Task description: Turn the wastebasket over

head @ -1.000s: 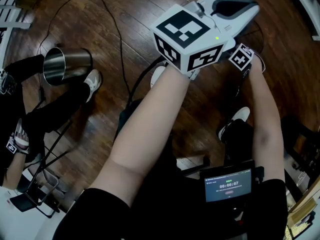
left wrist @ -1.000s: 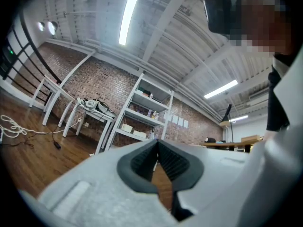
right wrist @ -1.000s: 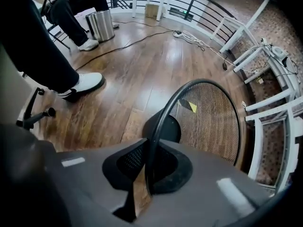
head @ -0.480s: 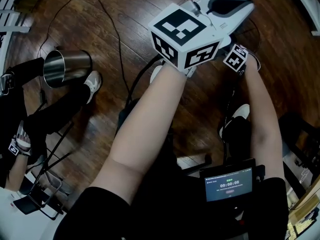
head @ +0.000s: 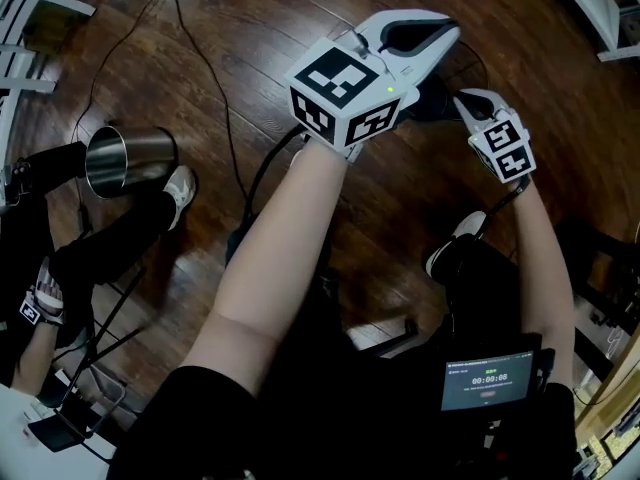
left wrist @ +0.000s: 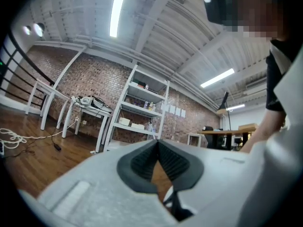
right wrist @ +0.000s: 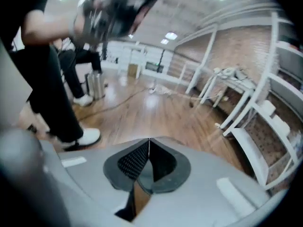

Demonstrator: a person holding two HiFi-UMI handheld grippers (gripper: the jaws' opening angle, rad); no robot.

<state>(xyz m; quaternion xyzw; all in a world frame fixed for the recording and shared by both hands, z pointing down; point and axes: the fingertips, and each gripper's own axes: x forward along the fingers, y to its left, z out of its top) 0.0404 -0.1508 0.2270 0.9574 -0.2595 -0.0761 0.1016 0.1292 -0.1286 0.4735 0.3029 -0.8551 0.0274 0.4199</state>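
The wastebasket (head: 130, 156) is a shiny steel can on the dark wood floor at the far left of the head view, well away from both grippers. It stands upright with its mouth on top, and shows small in the right gripper view (right wrist: 96, 85). My left gripper (head: 443, 30) is held out level over the floor, its tips (left wrist: 157, 141) meeting on nothing. To its right my right gripper (head: 462, 98) tilts down toward the floor. Its jaws are closing and the tips (right wrist: 149, 140) touch with nothing between them.
Another person in black trousers and white shoes (head: 181, 184) stands right beside the basket. Cables (head: 215, 78) trail across the floor. White racks (head: 20, 23) line the far left and a white shelf unit (right wrist: 265, 126) stands to the right. A timer screen (head: 488, 383) hangs at my waist.
My right gripper has risen from behind the left gripper's cube and now shows fully to its right. The left gripper has hardly shifted. The basket has not moved.
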